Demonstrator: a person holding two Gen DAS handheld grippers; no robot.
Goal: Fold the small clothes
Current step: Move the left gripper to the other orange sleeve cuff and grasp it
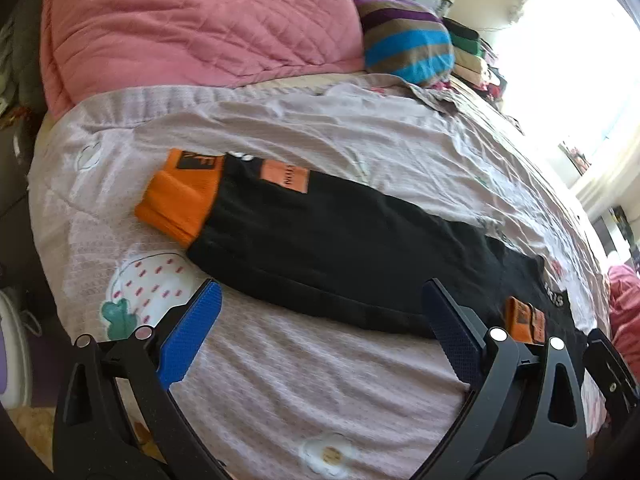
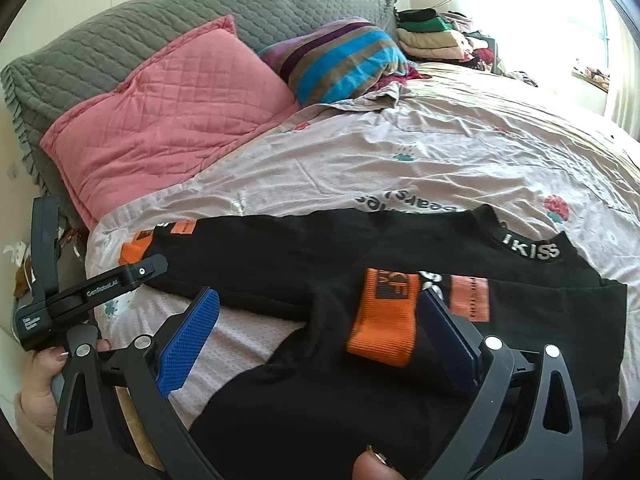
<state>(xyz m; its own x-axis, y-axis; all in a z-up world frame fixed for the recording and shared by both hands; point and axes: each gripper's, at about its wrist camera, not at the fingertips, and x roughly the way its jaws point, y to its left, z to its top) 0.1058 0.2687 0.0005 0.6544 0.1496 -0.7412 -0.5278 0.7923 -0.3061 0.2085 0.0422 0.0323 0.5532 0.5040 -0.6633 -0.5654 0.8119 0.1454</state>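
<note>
Black top (image 2: 320, 248) flat on bed, just ahead of both wide-open, empty grippers (image 1: 322, 320) (image 2: 320, 324).

Each handheld gripper was a black, matte plastic frame of two curved arms pierced by triangular cut-outs. On the left gripper (image 1: 320, 320), round silver pivot pins sat in pairs above those cut-outs, and each finger carried a flat blue pad (image 1: 192, 336) with a fine knurled grid texture. The right gripper (image 2: 320, 328) had the same build: silver pins, a bright blue textured pad (image 2: 188, 344) and a darker navy one. Left of the right gripper, the left tool's black body showed a small screw and white lettering reading "GenRobot.AI", with a smaller, unreadable white label below. A hand (image 2: 38, 394) beside it wore a pale cream cuff.
</note>
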